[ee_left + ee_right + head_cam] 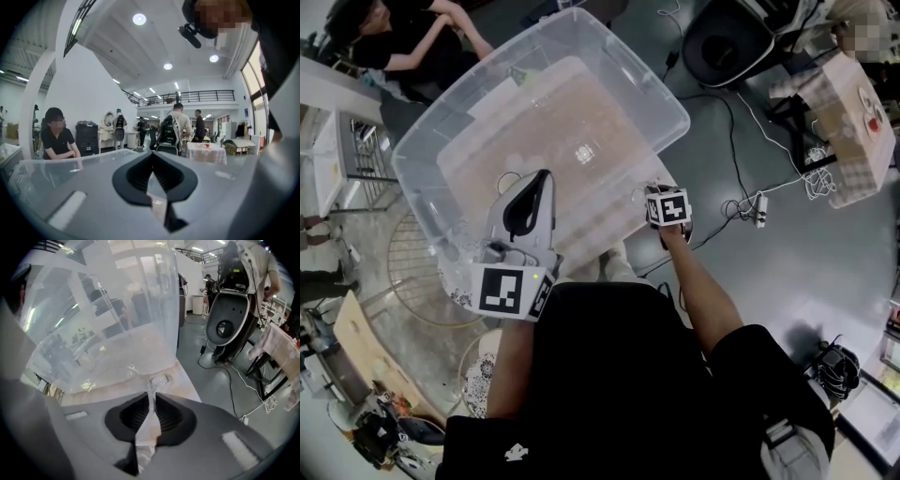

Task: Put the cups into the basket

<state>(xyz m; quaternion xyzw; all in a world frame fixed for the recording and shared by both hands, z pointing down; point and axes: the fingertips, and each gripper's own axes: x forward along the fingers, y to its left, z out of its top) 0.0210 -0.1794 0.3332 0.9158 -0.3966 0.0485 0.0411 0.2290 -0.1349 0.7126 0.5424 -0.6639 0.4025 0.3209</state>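
**Item:** clear plastic storage tub (pixel 675 117), lg, open top, centre of scene; tan surface shows thru its floor.
**L gripper** (pixel 152 155): over tub's near-left rim, jaws together; can't tell if anything is pinched.
**R gripper** (pixel 151 397): at near-right rim, jaws clamped on tub's thin clear edge.
**Basket:** round wire basket (pixel 412 281), near-left, partly under tub.
**Cups:** crinkly clear shapes (pixel 455 272) in tub's near-left corner; can't tell if cups.
**Room:** grey glossy floor (pixel 787 281), cables (pixel 733 141) and power strip (pixel 759 210) right; cloth-covered table (pixel 853 122) far right; seated person (pixel 403 37) far left.
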